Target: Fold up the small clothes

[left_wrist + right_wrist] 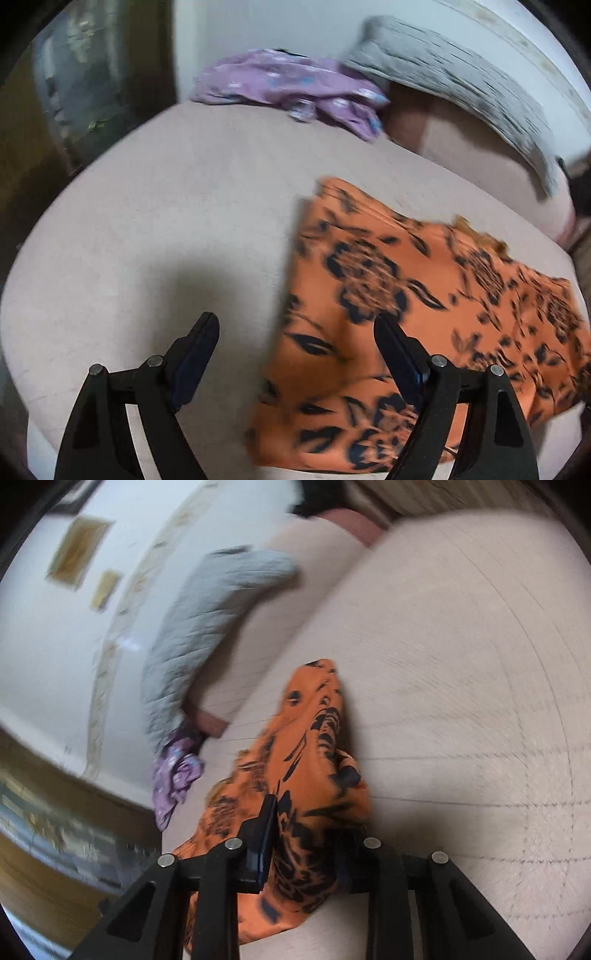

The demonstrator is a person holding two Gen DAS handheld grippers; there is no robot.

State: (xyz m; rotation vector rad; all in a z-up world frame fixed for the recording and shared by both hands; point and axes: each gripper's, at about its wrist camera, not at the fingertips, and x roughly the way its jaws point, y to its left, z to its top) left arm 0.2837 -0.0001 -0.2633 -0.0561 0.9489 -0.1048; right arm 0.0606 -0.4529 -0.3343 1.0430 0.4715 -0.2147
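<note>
Ahead of my left tongs (295, 325) I see a purple garment (291, 88) crumpled at the far edge of the bed (166, 206), well apart from me, with a grey pillow (454, 88) just to its right against the white wall (258, 26). To the left the bed drops off toward a dark cabinet (74, 92). Nothing lies between these tongs and the bare sheet below them.

My left tongs stand wide, with nothing between the fingers; the right finger (399, 354) overlaps the orange cloth (388, 295) in the picture, but I cannot tell whether it touches.

From my right tongs (306, 834) the same pillow runs up and to the left, the purple garment sits left of the fingers, and two framed pictures (79, 552) hang on the wall beyond.

My right tongs are pinched onto the orange cloth: it bunches between the fingers and rises ahead of them into a peak, lifted off the sheet.

That cloth is orange with dark floral print. Seen from the left tongs, it lies mostly flat to the right, spread across the bed with an edge folded over near the top. Both views are blurred, so finer detail is lost.
</note>
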